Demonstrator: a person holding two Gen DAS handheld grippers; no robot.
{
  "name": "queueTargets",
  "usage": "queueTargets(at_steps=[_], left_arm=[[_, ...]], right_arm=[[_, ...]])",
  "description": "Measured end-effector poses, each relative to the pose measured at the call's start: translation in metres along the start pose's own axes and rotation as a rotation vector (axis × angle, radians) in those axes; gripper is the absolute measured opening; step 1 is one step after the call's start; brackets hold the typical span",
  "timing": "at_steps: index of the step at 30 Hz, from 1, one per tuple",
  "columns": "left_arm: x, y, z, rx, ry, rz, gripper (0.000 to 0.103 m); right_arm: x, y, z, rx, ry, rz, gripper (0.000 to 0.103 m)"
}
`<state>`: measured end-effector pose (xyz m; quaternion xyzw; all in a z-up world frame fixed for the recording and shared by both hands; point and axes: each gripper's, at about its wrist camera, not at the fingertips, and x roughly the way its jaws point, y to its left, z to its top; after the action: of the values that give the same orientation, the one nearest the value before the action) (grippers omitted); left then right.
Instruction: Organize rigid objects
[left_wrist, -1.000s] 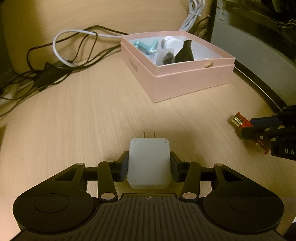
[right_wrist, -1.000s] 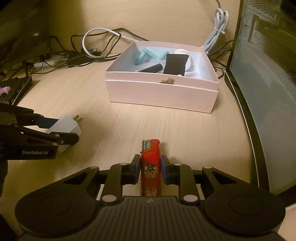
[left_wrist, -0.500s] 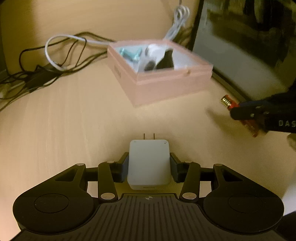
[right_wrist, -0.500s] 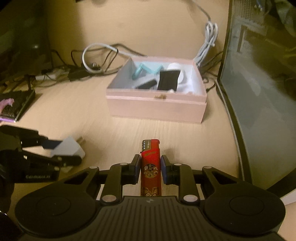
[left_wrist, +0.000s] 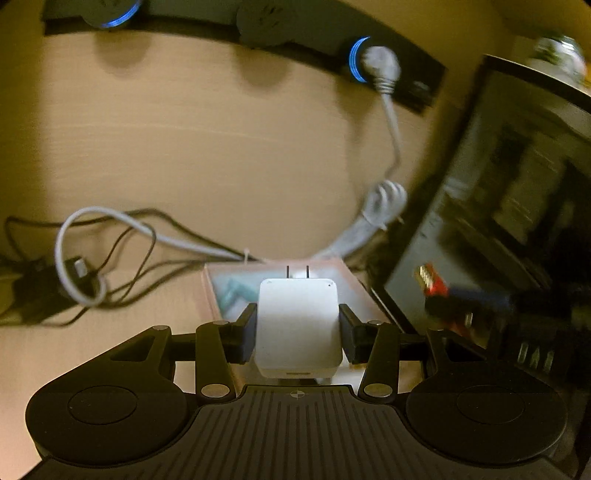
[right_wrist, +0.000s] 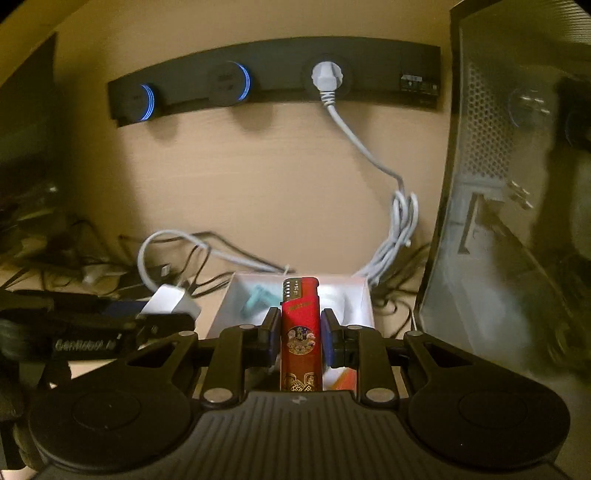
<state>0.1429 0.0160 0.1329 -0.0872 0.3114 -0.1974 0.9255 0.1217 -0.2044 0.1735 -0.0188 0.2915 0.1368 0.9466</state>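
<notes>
Left wrist view gives me the wood-grain bench first, rising at the back into a panel of the same wood that carries a long black socket strip with blue-lit rings. On my right stands a dark computer case, blurred in both views. A grey cable runs from a plug in the strip down to a coiled bundle beside the case, and thin black wires lie tangled on the bench to the left.

Below both claws sits the open pink box, white inside, with a teal part in it; the rest of its contents I cannot make out.

My left claw is clenched on the white charger, a rounded square block with its two metal prongs pointing forward over the box. My right claw is clenched on the red lighter, held lengthwise between the blue pads, metal top forward, a printed picture and gold pattern on its face, also above the box.
</notes>
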Motion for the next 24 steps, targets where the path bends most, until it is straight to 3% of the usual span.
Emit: queueTargets(at_steps=[4,9,11,14,16,20,24], left_arm=[[0.046,0.005,0.016,-0.013,0.035,0.025,0.050],[0.095,0.021,0.011,-0.077,0.155,0.023,0.049],[0.098,0.021,0.007,-0.043,0.134,0.068,0.048],[0.096,0.019,0.003,0.001,0.123,0.087,0.048],[0.089,0.018,0.003,0.020,0.111,0.092,0.048],[0.058,0.010,-0.002,0.061,0.066,0.114,0.048],[0.020,0.007,-0.024,0.106,0.052,0.161,0.048]], right_arm=[[0.043,-0.008,0.004,0.004,0.042,-0.044,0.023],[0.087,-0.026,-0.012,0.051,0.117,-0.097,0.023],[0.098,-0.035,-0.019,0.091,0.153,-0.087,0.023],[0.104,-0.044,-0.027,0.140,0.176,-0.058,0.027],[0.105,-0.046,-0.029,0.150,0.184,-0.054,0.040],[0.100,-0.044,-0.030,0.155,0.184,-0.058,0.041],[0.079,-0.034,-0.033,0.142,0.160,-0.053,0.050]])
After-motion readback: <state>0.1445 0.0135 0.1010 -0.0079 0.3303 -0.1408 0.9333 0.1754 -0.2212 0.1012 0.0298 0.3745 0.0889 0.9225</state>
